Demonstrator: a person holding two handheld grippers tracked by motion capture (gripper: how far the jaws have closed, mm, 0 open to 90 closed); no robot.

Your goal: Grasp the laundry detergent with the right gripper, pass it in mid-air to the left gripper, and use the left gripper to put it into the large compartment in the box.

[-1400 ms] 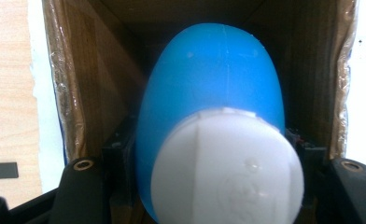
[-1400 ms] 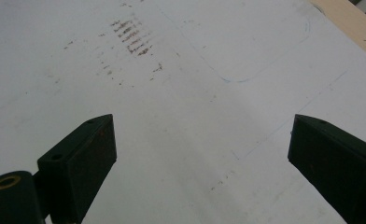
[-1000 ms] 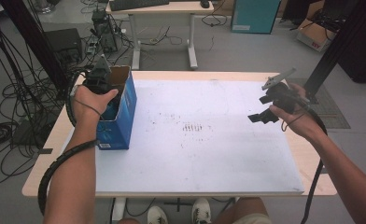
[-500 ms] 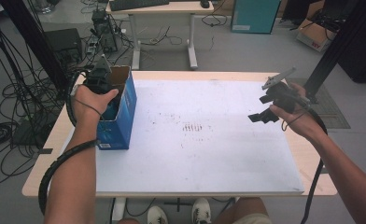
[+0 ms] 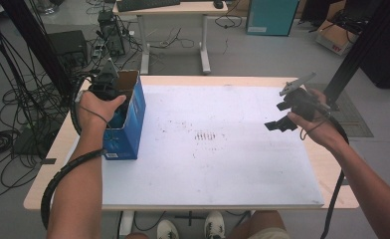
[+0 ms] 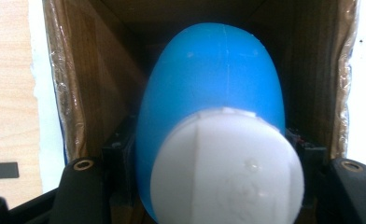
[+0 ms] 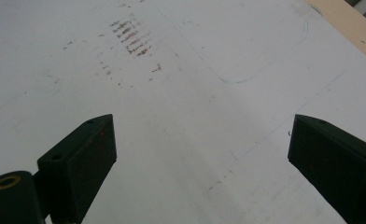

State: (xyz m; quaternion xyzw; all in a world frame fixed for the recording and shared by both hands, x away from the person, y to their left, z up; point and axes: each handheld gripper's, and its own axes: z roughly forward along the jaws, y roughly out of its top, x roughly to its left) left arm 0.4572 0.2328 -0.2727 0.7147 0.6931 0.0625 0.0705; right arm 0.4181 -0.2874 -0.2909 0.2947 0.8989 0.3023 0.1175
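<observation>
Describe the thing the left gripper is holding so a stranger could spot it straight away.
Start at the white mat covering the table, then go to the open blue box standing at its left edge. The left gripper reaches down into that box, its jaws on either side of a bottle. The bottle is smooth bright blue plastic with a white cap, set against the box's brown cardboard inside.
</observation>
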